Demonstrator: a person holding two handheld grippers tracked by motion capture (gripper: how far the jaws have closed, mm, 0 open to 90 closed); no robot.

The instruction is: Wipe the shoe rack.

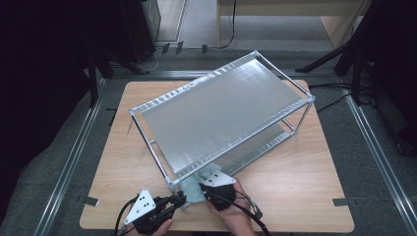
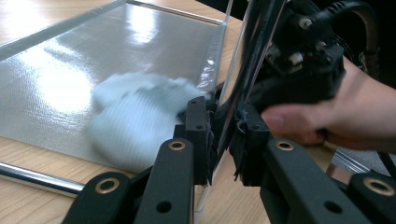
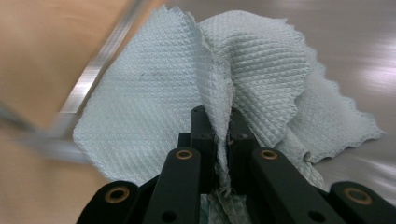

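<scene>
A metal two-shelf rack (image 1: pixel 221 110) stands askew on the wooden table (image 1: pixel 300 189). My left gripper (image 1: pixel 176 200) is at the rack's near corner, and in the left gripper view its jaws (image 2: pixel 219 133) are shut on the chrome corner post (image 2: pixel 239 77). A pale blue-green cloth (image 1: pixel 191 189) lies on the lower shelf (image 2: pixel 65 70) beside that corner. My right gripper (image 1: pixel 206 189) is shut on a raised fold of the cloth (image 3: pixel 154 107), its jaws (image 3: pixel 223 126) pinching the fabric. The cloth (image 2: pixel 130 123) looks blurred in the left gripper view.
The rack's upper shelf covers most of the table's middle and far right. A chrome rail (image 2: pixel 37 177) runs along the lower shelf's front edge. Bare wood lies to the left and right of the rack. Metal floor rails (image 1: pixel 69 167) flank the table.
</scene>
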